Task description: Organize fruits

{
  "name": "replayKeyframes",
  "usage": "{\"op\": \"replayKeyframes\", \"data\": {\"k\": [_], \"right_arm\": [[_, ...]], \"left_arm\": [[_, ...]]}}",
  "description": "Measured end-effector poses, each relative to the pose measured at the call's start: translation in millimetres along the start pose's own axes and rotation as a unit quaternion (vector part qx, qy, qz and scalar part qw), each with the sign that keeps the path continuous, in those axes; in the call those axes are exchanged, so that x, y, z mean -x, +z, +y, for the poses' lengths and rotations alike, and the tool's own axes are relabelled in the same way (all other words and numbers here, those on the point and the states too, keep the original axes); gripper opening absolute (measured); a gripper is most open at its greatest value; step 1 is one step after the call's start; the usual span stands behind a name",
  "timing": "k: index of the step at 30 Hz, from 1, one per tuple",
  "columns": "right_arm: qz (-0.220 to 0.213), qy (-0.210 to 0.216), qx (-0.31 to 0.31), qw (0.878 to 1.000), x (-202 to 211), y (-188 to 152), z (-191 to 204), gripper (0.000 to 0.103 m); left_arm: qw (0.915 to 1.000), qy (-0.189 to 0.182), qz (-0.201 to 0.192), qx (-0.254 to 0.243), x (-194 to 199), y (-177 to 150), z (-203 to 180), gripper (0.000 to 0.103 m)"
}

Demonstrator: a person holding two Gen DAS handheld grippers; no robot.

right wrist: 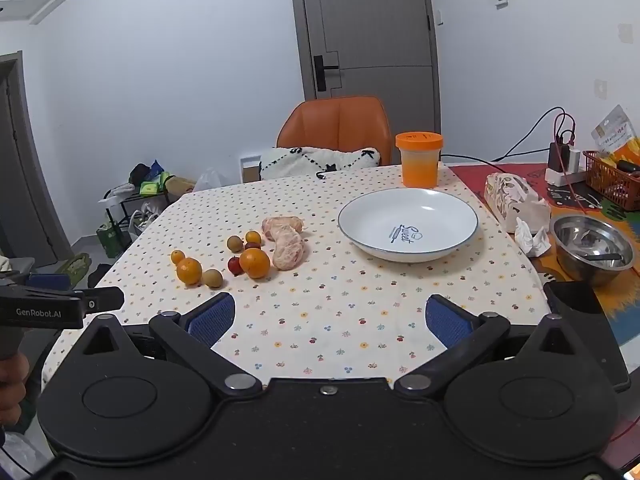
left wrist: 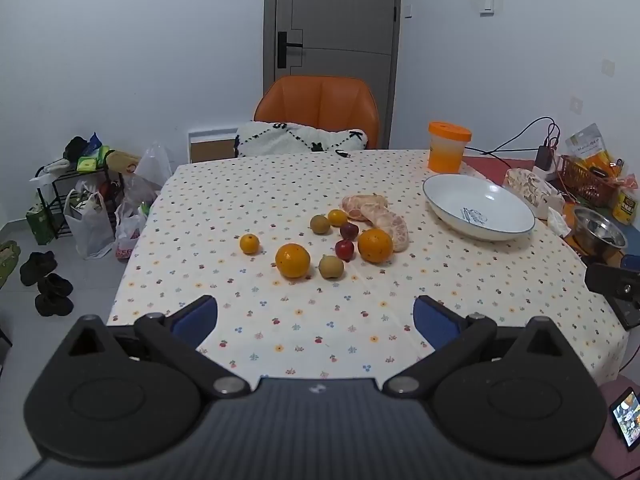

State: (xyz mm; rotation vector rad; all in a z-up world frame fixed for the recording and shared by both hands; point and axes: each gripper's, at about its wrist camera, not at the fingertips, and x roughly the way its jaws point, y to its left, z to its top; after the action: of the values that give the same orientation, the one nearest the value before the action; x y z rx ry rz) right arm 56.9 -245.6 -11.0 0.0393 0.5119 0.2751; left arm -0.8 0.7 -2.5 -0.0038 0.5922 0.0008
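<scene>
Loose fruit lies on the flowered tablecloth (left wrist: 280, 320): two big oranges (left wrist: 293, 260) (right wrist: 255, 263), two small oranges (left wrist: 249, 243), two brownish-green fruits (left wrist: 331, 266), two small red fruits (left wrist: 344, 249) and peeled pomelo pieces (left wrist: 384, 216) (right wrist: 287, 249). To their right stands an empty white plate (left wrist: 442, 200) (right wrist: 360, 216). My left gripper (left wrist: 315, 318) hangs open over the near table edge, short of the fruit. My right gripper (right wrist: 327, 320) is open too, nearer the plate, holding nothing.
An orange-lidded jar (right wrist: 419, 159), a tissue pack (right wrist: 512, 200), a steel bowl (right wrist: 592, 248) and a red basket (right wrist: 612, 184) with cables crowd the right side. An orange chair (left wrist: 318, 108) stands behind the table. Bags and shoes (left wrist: 48, 280) lie on the floor at left.
</scene>
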Motion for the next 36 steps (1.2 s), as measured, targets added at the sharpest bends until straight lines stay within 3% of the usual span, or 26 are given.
{"op": "replayKeyframes", "data": {"k": [1,14,36], "right_arm": [[0.0,-0.001,-0.001,1.0,-0.7,0.5,-0.6,0.103],[-0.005,0.0,-0.004,1.0,-1.1,-0.5,-3.2,0.103],[-0.004,0.006,0.001,1.0,-0.9,-2.5,2.7,0.103]], "left_arm": [[0.9999,0.003,-0.015,0.008,3.9,-1.4,-0.9,0.103],[0.9998,0.004,0.005,0.018,-1.5,0.1,2.5,0.103],[0.9997,0.004,0.004,0.024,0.0,0.1,7.9,0.103]]}}
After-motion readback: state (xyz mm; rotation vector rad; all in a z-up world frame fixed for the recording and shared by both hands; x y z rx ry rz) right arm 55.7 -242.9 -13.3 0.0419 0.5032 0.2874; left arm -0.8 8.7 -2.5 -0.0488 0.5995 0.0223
